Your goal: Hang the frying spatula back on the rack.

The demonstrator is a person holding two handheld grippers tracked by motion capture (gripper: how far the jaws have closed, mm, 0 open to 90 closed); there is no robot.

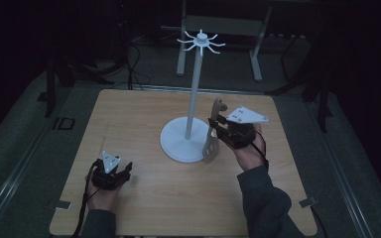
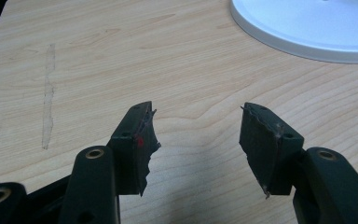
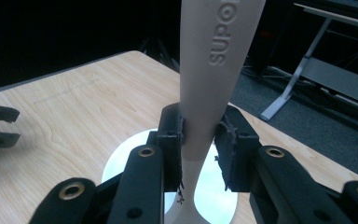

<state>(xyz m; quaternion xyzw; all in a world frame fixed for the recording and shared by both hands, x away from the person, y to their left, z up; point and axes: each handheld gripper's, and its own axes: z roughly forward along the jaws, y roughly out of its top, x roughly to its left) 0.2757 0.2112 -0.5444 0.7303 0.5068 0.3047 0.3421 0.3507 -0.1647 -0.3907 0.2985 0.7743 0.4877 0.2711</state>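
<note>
My right gripper (image 3: 199, 135) clamps a grey utensil (image 3: 209, 70) embossed "SUPO", upright beside the white stand (image 1: 192, 99), over its base edge; my left gripper (image 2: 196, 144) rests with jaws apart above bare table (image 2: 98, 60) with open room around

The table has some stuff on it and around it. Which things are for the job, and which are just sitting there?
For the job:
- beige slotted utensil, its handle clamped in the right gripper
- white hook stand, hooks at the top

Just sitting there:
- left gripper, fingers apart, nothing between them
- grey metal frame on the floor behind the table
</note>
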